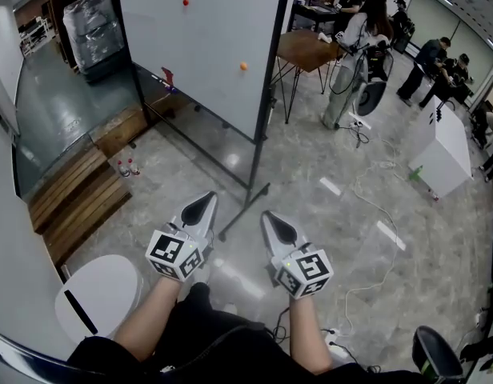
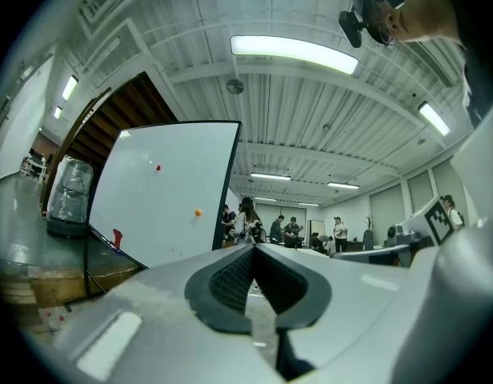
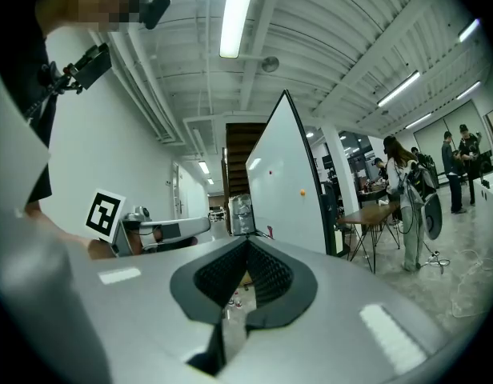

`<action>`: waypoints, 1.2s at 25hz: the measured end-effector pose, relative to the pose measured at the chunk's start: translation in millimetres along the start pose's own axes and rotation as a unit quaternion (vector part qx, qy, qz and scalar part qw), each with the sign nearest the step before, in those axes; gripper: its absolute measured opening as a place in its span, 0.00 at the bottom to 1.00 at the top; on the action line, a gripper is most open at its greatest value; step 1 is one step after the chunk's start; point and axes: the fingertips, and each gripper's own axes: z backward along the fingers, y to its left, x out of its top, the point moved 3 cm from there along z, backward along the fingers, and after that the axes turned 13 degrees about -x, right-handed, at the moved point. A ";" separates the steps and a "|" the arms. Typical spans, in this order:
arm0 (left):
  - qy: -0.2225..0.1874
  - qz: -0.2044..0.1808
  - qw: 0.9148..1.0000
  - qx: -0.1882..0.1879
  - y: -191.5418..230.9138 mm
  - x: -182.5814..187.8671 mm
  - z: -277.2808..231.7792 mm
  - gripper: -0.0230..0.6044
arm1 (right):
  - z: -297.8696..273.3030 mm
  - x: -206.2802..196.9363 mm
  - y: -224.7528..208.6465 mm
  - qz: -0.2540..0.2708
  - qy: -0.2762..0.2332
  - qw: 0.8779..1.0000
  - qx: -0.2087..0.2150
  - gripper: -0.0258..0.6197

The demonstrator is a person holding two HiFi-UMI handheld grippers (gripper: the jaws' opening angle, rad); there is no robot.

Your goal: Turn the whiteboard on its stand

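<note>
Task not begun, we judge: whiteboard [image 1: 206,46] at upper centre on its stand [image 1: 258,158], untouched. L gripper [image 1: 200,208] & R gripper [image 1: 278,229], lower centre, both pinched closed, empty, well apart from board.

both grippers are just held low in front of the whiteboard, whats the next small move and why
Probably reach the right gripper forward toward the black side frame of the whiteboard, opening its fingers on the way. It and the left gripper are both shut, empty and low, well short of the board, so nothing can turn it from here.
</note>
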 end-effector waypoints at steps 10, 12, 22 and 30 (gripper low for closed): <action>0.006 0.007 0.999 -0.034 48.9 -1.7 -35.7 0.04 | -59.2 5.6 -10.3 -0.001 -0.002 1.000 -0.021 0.05; 0.006 0.007 0.999 -0.043 62.4 1.8 -45.3 0.04 | -74.0 9.2 -12.3 0.000 -0.003 1.000 -0.027 0.05; 0.003 0.007 0.996 -0.086 139.4 18.2 -86.6 0.04 | -153.8 28.3 -19.5 0.005 -0.011 0.998 -0.063 0.05; 0.002 0.008 0.993 -0.114 195.0 24.3 -103.1 0.04 | -210.2 33.6 -11.1 0.004 -0.015 0.997 -0.076 0.05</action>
